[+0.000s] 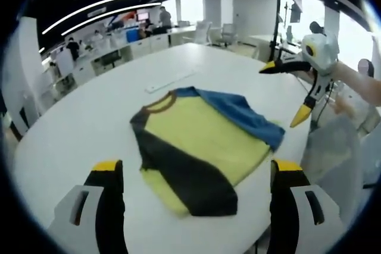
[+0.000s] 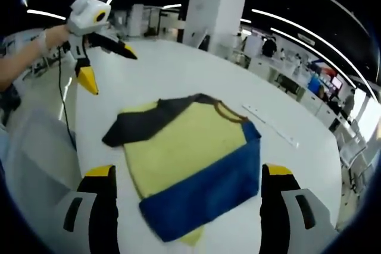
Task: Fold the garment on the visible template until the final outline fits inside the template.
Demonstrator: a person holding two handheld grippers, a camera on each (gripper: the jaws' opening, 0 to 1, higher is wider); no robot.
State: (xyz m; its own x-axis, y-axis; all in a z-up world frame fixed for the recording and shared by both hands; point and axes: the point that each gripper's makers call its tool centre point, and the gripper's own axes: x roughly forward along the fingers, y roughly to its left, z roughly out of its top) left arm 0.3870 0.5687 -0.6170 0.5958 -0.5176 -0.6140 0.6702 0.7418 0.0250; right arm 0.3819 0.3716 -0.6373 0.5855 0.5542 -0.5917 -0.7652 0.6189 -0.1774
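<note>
A yellow T-shirt [image 1: 202,141] [image 2: 184,147] with a brown collar lies flat on the white round table [image 1: 89,117] [image 2: 178,69]. Its dark sleeve [image 1: 184,176] [image 2: 143,122] and its blue sleeve [image 1: 244,114] [image 2: 208,188] are both folded in over the body. My left gripper [image 1: 196,168] hovers open just short of the shirt's near edge, holding nothing. My right gripper [image 2: 189,172] stands open over the blue side, also holding nothing. Each is seen from the other's camera, raised off the table beside the shirt with jaws apart: right gripper [image 1: 284,92], left gripper [image 2: 109,66].
A thin white strip [image 1: 169,81] [image 2: 274,124] lies on the table beyond the collar. A pale chair back [image 1: 336,147] [image 2: 36,147] stands at the table's edge. A person's sleeve [image 1: 363,84] and arm [image 2: 24,57] show. Desks, chairs and people fill the far room.
</note>
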